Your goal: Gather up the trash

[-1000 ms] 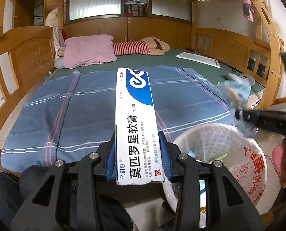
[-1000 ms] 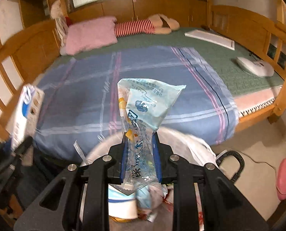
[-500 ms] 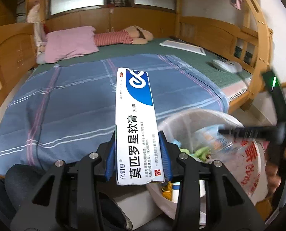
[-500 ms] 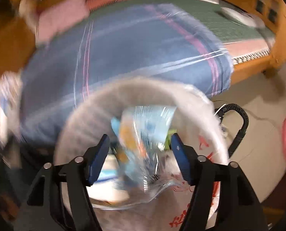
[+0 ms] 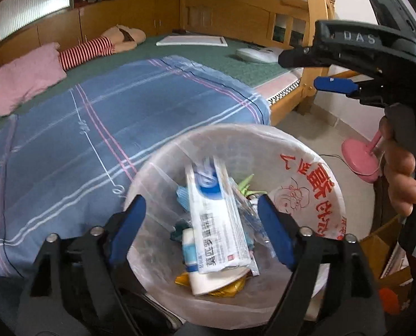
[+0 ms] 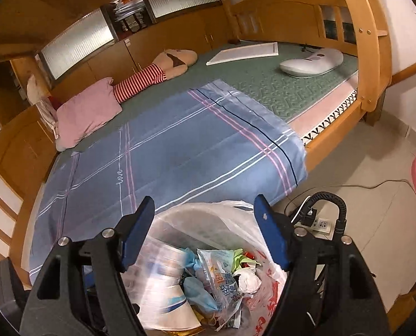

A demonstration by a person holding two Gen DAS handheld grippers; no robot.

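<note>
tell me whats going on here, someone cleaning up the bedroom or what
Yes, a person is collecting trash with a hand-held gripper in each hand, beside a bed. Both are open over a bin lined with a plastic bag. The left hand-held gripper is above a white and blue ointment box, blurred and lying on or dropping onto the pile. The right hand-held gripper is empty; a clear printed wrapper lies among the trash.

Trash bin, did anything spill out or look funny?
Nothing spilled. The white ointment box and the plastic wrapper both lie inside the lined trash bin. Both hand-held grippers are open.
</note>
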